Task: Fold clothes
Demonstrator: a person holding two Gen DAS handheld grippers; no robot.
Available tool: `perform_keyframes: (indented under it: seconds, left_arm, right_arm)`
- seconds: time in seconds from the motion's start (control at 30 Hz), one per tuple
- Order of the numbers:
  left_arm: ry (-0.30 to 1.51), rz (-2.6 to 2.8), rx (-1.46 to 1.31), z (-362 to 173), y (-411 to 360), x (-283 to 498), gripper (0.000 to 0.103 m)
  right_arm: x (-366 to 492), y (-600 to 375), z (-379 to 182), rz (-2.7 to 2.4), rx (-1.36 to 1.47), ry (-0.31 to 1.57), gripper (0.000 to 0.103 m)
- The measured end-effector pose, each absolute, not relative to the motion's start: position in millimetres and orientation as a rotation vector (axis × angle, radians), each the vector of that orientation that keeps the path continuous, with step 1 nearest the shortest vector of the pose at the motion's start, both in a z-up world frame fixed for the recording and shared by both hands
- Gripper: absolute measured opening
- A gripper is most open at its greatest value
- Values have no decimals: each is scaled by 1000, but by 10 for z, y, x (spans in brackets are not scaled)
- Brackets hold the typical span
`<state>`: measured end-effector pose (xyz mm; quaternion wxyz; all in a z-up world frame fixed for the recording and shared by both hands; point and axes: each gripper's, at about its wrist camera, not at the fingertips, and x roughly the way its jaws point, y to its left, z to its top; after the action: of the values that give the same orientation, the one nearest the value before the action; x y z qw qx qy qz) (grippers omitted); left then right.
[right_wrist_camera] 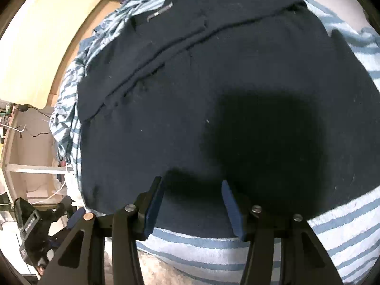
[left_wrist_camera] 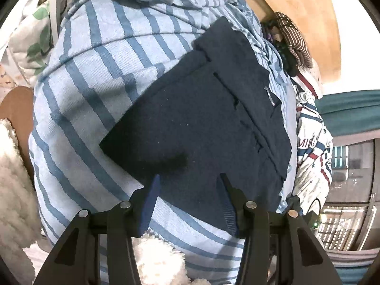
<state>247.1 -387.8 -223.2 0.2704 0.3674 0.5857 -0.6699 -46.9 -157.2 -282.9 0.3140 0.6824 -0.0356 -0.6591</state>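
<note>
navy knit folded garment lies flat on light-blue striped cloth. left gripper jaws apart above its near edge, nothing clamped. right gripper jaws apart over the same garment, empty.

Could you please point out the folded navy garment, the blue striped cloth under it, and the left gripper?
navy garment (left_wrist_camera: 190, 123): left wrist view, middle of its top face.
blue striped cloth (left_wrist_camera: 95, 71): left wrist view, bare stretch beside the garment.
left gripper (left_wrist_camera: 190, 178): left wrist view, midway between fingertips.
</note>
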Motion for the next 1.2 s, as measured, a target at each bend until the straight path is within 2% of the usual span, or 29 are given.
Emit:
perform_keyframes:
  seconds: [0.73, 0.97, 1.0, 1.07, 1.1, 1.17, 1.2]
  left_arm:
    - [1630, -1738, 984, -2427, -3887, 2411, 51]
    - [1694, -1701, 870, -2432, -3930, 2548, 51]
    - [1712, -1689, 836, -2434, -3943, 2591, 51]
    - [1748, -1657, 767, -2450, -3973, 2687, 51]
    - [1769, -1631, 724, -2468, -3993, 2750, 52]
    - [1797, -1576, 641, -2500, -4023, 2878, 64]
    - [1806, -1550, 595, -2519, -4033, 2945, 65]
  right_arm:
    - [-545, -1369, -2891, -1705, 1832, -248, 57]
    - [-549, -1224, -2767, -1756, 1805, -339, 57]
    - [-563, -1193, -2721, -1777, 1792, -359, 58]
    - [-606, -1083, -2659, -1816, 1773, -432, 68]
    - [-637, -1016, -2642, -1837, 1772, -477, 69]
    - [-696, -858, -2650, -1867, 1798, -557, 70]
    - [-716, -757, -2671, -1871, 1822, -619, 70]
